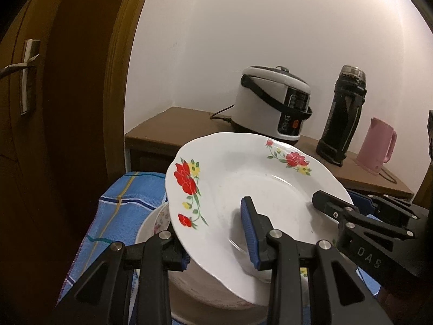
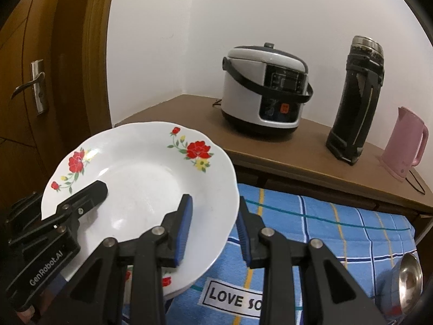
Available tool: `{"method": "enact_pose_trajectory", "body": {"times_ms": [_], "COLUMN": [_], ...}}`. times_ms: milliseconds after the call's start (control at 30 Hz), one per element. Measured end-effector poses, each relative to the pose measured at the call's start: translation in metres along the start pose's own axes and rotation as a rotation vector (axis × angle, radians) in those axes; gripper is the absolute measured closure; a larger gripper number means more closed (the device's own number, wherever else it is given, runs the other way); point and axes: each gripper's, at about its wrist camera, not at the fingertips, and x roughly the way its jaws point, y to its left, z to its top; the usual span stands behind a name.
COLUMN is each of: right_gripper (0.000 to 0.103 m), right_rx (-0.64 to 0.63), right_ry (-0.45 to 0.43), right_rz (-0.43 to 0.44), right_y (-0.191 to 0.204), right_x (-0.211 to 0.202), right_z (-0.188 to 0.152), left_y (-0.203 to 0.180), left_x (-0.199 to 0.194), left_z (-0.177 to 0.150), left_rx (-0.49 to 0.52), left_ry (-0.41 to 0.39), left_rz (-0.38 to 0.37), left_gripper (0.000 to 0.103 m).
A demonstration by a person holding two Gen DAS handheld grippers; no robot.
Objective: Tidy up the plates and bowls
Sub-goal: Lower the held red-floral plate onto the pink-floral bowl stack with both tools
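Both grippers are gripping one white floral plate (image 1: 232, 178) by opposite edges, holding it tilted above the blue checked cloth (image 2: 324, 216). The left gripper (image 1: 216, 241) is sitting narrowly parted with the plate's near rim between its fingers: one blue-padded finger is lying on the plate's upper face, the other is sitting under the rim. The right gripper (image 2: 213, 230) is clamping the plate's opposite edge the same way (one pad on top, its partner outside and below the rim), likewise only slightly apart. Directly beneath the plate, more white crockery (image 1: 205, 284) is resting on the cloth; in the left wrist view a bowl with a faint floral pattern (image 1: 159, 220) is peeking out from under the plate's lower left edge, though how many pieces are stacked there I cannot tell. To the right of the plate, at the cloth's far corner, a metal ladle (image 2: 410, 279) is lying. Beyond the plate, a brown side table (image 2: 189, 108) is standing against the white wall, carrying a rice cooker (image 2: 266, 89), a black flask (image 2: 357, 100) and a pink kettle (image 2: 404, 143) in a row. Left of the plate, a wooden door (image 2: 40, 54) with a metal handle (image 2: 36, 86) is showing.
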Motion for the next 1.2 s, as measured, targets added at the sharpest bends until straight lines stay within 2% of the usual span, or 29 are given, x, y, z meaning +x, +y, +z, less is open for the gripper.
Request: {"method": "enact_pose_trajectory", "body": {"times_ms": [167, 1200], "right_gripper": [0.07, 0.07], "right_rx": [-0.007, -0.031], "right_ry": [0.025, 0.085], "right_rz": [0.004, 0.015], "right_y": [0.0, 0.011], "right_x": [0.006, 0.031], "right_z": [0.0, -0.008], "left_y": [0.005, 0.019], "left_x": [0.008, 0.028], "left_z": [-0.002, -0.011], "left_rx": [-0.018, -0.075], "left_ry": [0.041, 0.141], "left_rz": [0.001, 0.047], "left_gripper": [0.067, 0.066]}}
